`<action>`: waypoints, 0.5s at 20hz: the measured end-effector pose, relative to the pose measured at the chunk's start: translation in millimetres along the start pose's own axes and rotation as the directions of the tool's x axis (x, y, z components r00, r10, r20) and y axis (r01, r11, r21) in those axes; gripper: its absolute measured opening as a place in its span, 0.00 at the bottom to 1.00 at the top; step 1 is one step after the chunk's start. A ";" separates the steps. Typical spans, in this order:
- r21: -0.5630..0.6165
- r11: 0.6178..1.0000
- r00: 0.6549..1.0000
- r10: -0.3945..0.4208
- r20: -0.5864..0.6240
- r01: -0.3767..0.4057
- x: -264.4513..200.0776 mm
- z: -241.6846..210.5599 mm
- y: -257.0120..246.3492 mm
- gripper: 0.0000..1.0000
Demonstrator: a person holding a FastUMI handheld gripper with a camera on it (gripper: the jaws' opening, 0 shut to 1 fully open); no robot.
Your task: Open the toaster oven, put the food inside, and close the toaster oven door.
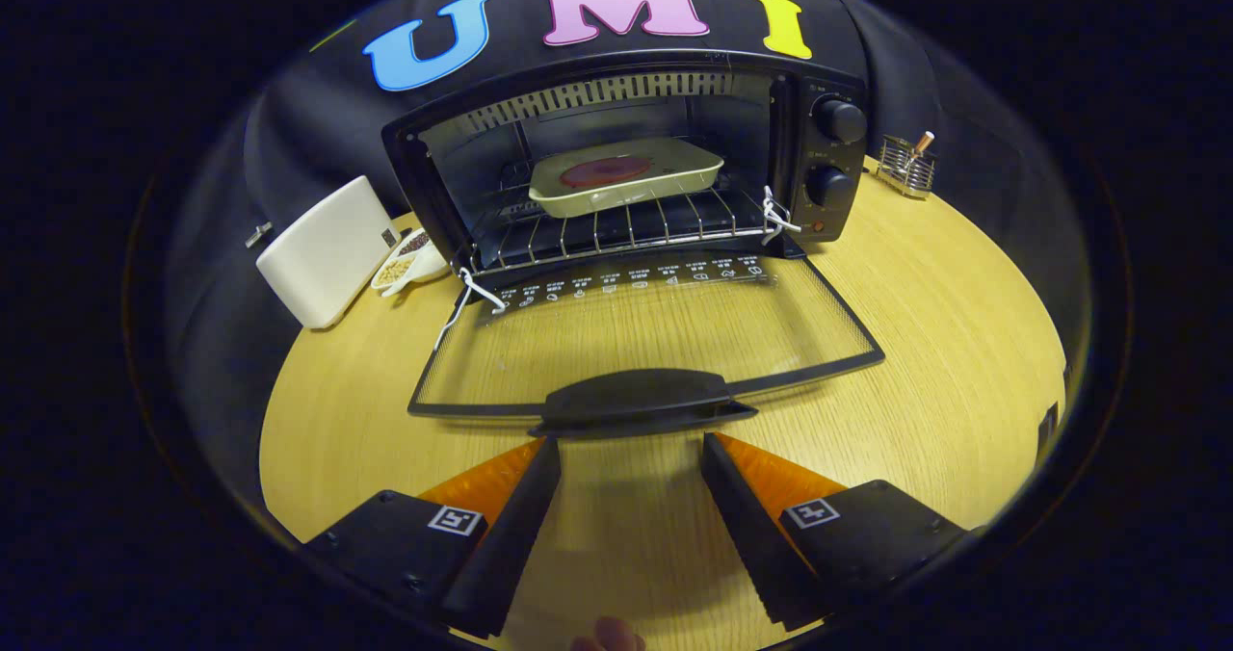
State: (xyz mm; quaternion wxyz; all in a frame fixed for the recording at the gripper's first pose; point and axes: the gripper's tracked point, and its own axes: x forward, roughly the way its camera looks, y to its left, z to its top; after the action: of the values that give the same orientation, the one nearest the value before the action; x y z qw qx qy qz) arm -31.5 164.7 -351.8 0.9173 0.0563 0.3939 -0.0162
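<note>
cream dish [626, 177] with red food in open toaster oven [636, 160]; tool [631, 454] spread, empty.

Bright, sharp centre; fisheye bends the edges.

So the gripper [631, 444] is sitting low and level, pointing straight ahead, with both fingers [515, 526] spread wide apart and nothing pinched between them. Fingertips are free, touching nothing. A bit of the person's hand [607, 637] peeks in right behind the fingers.
</note>
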 end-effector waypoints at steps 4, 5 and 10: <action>-0.005 1.000 1.000 0.007 -0.011 -0.007 -3.3 3.6 -2.8 0.97; -0.007 1.000 1.000 0.009 -0.010 -0.009 -6.7 6.1 -2.4 0.97; 0.020 0.999 0.999 0.032 0.044 -0.033 -28.8 27.7 3.4 0.97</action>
State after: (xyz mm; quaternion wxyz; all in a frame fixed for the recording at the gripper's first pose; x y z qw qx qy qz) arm -31.1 164.5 -311.7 0.9252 0.0716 0.3725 -0.0066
